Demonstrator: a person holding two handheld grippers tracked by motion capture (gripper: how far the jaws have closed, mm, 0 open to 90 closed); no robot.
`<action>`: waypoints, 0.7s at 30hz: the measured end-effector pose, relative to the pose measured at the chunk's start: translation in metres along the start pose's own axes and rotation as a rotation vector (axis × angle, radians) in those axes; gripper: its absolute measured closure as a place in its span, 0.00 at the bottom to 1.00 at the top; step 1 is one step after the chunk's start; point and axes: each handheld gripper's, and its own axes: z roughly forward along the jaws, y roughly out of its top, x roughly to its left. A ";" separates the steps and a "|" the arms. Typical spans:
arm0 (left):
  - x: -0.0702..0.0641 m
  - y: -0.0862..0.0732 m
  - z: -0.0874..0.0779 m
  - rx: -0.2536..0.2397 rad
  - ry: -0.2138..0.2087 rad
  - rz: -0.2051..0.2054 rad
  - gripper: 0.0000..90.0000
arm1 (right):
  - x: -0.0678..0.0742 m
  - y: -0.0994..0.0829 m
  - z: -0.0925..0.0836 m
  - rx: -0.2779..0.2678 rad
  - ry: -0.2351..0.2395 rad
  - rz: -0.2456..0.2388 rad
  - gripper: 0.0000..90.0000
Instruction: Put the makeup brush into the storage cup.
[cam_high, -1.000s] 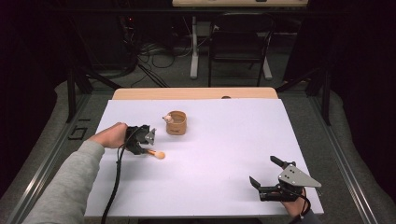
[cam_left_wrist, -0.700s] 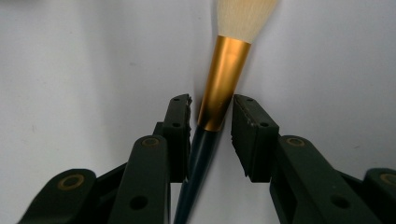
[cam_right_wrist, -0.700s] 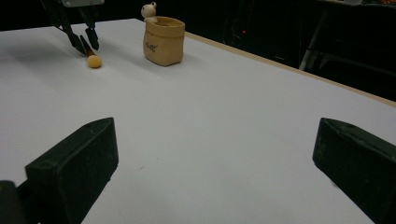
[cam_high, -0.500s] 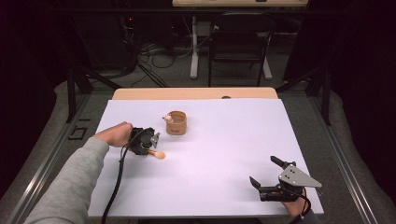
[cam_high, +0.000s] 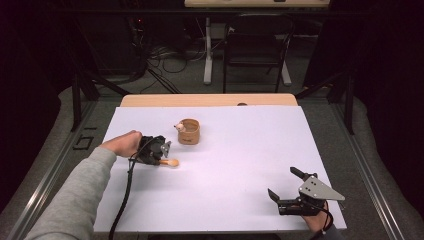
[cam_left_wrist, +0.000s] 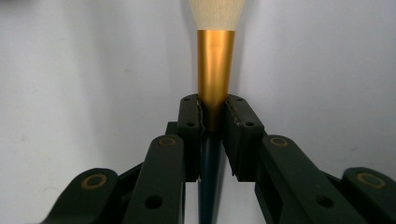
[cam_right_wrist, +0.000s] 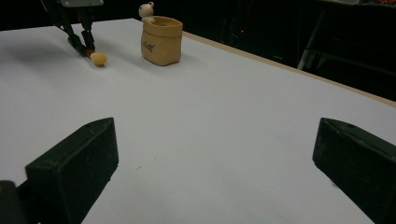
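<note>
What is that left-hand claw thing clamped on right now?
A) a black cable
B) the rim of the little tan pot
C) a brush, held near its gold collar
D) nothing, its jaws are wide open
C: in the left gripper view the left gripper has its jaws closed on the brush at the bottom of its gold collar, while the tan pot stands apart on the table.

A white table (cam_high: 240, 200) had a bare wooden strip (cam_high: 210, 100) along its far edge. Beyond it on the grey floor (cam_high: 320, 95) stood a dark chair (cam_high: 257, 47), a white desk leg (cam_high: 208, 50) and tangled cables (cam_high: 160, 55)
</note>
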 end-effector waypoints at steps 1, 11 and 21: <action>-0.001 0.000 -0.002 -0.009 0.006 -0.002 0.87 | 0.000 0.000 0.000 0.000 0.000 0.000 0.00; -0.012 -0.003 -0.026 -0.124 0.048 -0.047 0.87 | 0.000 0.000 0.000 0.004 -0.003 -0.004 0.00; -0.020 -0.005 -0.047 -0.247 0.078 -0.113 0.87 | 0.000 0.000 0.001 0.004 -0.005 -0.003 0.00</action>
